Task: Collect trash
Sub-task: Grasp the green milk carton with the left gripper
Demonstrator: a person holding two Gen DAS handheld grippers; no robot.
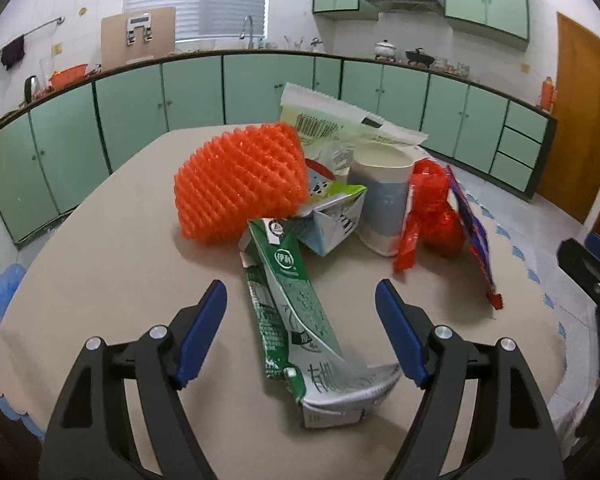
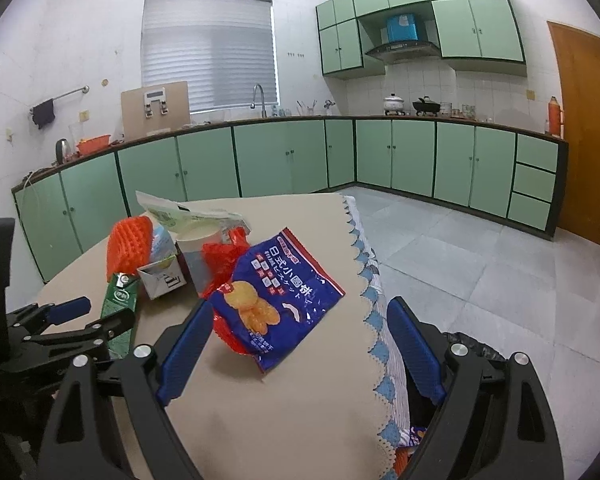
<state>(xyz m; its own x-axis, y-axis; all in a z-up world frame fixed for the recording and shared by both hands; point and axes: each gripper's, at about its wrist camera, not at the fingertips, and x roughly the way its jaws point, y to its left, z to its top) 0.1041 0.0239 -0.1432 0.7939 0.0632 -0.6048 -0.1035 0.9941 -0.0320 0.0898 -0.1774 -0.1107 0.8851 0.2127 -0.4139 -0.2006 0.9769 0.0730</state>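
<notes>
A pile of trash lies on a beige table (image 1: pixel 100 264). A flattened green milk carton (image 1: pixel 292 304) lies between the open fingers of my left gripper (image 1: pixel 300 300). Behind it are an orange foam net (image 1: pixel 240 184), a small folded carton (image 1: pixel 332 216), a white paper cup (image 1: pixel 380 196), a red plastic bag (image 1: pixel 432 212) and a pale green wrapper (image 1: pixel 332 124). A blue snack bag (image 2: pixel 276 296) leans on the red bag (image 2: pixel 220 256), just ahead of my open right gripper (image 2: pixel 300 320). The left gripper (image 2: pixel 72 312) shows at the left of the right wrist view.
The table's right edge has a blue scalloped cloth trim (image 2: pixel 374 288). A black bin bag (image 2: pixel 476 348) with wrappers in it sits on the floor below that edge. Green kitchen cabinets (image 2: pixel 284 156) line the walls beyond a grey tiled floor (image 2: pixel 480 248).
</notes>
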